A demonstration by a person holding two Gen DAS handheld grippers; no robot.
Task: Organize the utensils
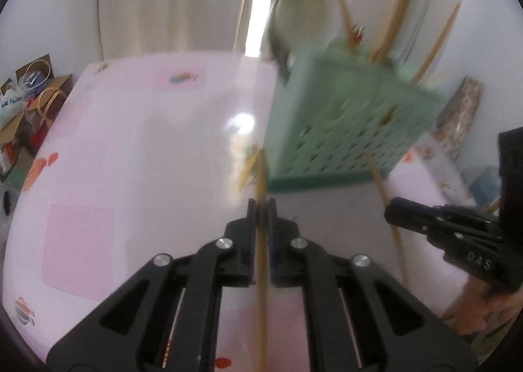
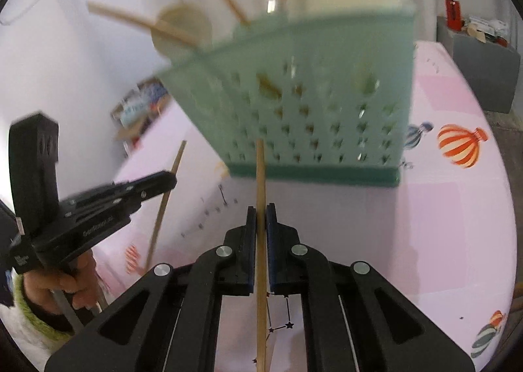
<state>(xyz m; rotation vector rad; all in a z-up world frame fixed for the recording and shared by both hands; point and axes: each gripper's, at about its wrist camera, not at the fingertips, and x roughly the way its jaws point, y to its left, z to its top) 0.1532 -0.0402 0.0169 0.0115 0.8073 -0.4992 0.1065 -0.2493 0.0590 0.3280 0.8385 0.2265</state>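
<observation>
A green perforated basket (image 1: 346, 130) stands on the pink table (image 1: 137, 150) and holds several chopsticks and a wooden spoon (image 1: 304, 6). My left gripper (image 1: 261, 205) is shut on a wooden chopstick (image 1: 261, 257), just short of the basket's near left corner. My right gripper (image 2: 261, 210) is shut on another wooden chopstick (image 2: 261, 176), whose tip reaches the basket (image 2: 304, 94). Each gripper shows in the other's view, the right (image 1: 392, 212) and the left (image 2: 170, 181), each with its stick.
A cardboard box of clutter (image 1: 26, 101) sits left of the table. A patterned box (image 1: 457, 117) lies behind the basket. A grey cabinet (image 2: 480, 55) with red items stands at the far right. The tablecloth has balloon prints (image 2: 461, 145).
</observation>
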